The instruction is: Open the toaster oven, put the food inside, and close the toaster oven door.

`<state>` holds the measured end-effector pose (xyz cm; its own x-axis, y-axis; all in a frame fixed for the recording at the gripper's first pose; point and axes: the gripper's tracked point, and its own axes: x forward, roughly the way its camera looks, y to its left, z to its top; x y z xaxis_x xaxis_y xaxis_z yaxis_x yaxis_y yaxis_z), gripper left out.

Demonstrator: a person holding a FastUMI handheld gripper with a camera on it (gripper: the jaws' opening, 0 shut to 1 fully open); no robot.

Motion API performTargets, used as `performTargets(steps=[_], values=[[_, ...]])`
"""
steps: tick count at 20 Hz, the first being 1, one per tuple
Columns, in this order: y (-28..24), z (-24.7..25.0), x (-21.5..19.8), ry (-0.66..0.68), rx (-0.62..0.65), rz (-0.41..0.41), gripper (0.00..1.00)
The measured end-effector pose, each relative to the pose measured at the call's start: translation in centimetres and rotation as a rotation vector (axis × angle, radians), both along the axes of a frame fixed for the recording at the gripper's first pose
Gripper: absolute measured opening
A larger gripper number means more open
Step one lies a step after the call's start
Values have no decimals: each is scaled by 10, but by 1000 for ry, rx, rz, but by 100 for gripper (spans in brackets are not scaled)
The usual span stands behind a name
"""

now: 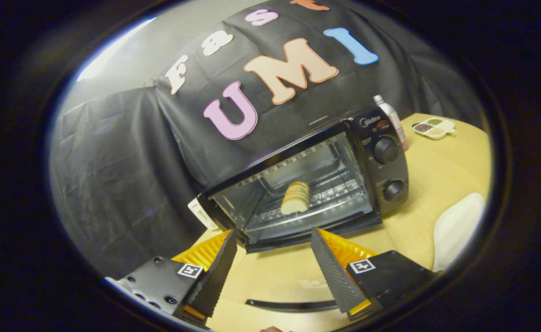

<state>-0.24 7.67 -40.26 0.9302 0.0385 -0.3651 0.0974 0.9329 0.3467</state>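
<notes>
My claw [273, 258] stands wide open and holds nothing, its fingers apart just short of the toaster oven [312, 180] on the surface [436, 170]. The food [295, 197] — a pale sliced loaf — seems to rest on the rack inside, though I cannot tell for certain whether the glass door [298, 193] is shut or lowered. If it is lowered, closing remains: I would slip one finger under the door's front edge and lift evenly — no jerk that shifts the oven.

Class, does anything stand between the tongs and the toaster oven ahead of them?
Nothing visible does: the open tongs face the toaster oven across the table. The bottle and divided tray stand off beyond its knob end.
</notes>
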Motion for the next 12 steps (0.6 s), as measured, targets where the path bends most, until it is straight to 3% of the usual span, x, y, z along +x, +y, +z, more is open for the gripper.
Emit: performTargets(steps=[6,12], values=[[18,-6,-69,2,-84,77,99],[17,-57,-106,153,-218,80,99]])
